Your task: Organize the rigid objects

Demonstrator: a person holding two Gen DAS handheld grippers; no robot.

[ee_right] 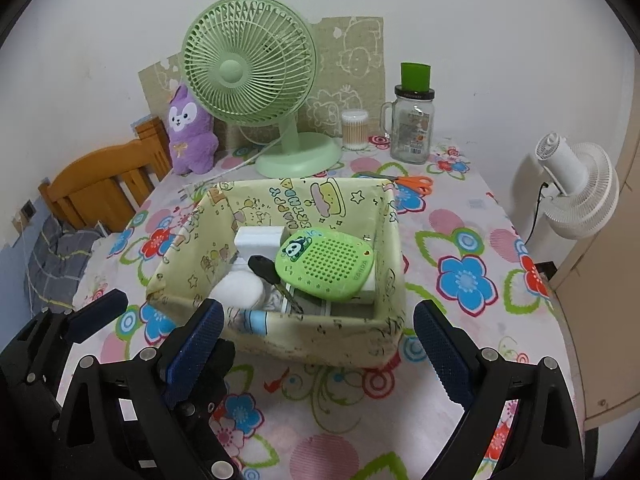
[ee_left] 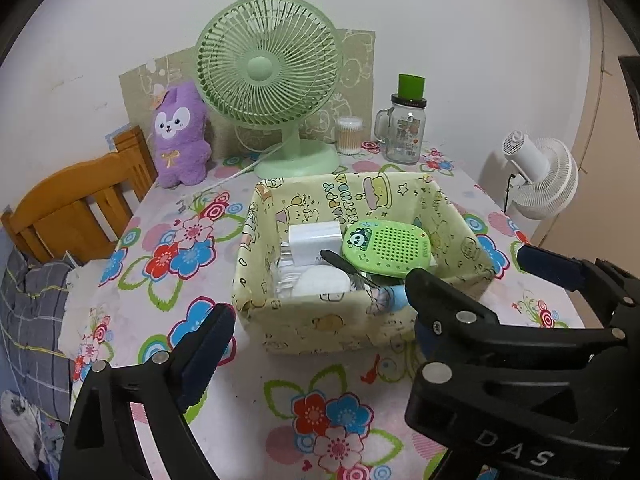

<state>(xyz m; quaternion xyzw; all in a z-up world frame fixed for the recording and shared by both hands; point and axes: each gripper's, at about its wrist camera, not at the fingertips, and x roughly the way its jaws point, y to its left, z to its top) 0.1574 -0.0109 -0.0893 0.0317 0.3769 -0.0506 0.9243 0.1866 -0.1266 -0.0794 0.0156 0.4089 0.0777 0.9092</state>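
Just beyond the fingers, the yellow cartoon-print fabric box (ee_right: 312, 340) sits open-topped, holding a green perforated panda case (ee_right: 326, 266) tilted over a white charger (ee_right: 258, 240), a black-headed key (ee_right: 266, 270) and a white round pad (ee_right: 238, 290).

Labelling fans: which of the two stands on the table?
The green fan, base on the floral tablecloth behind the fabric box. The white fan stands off the table's right edge.
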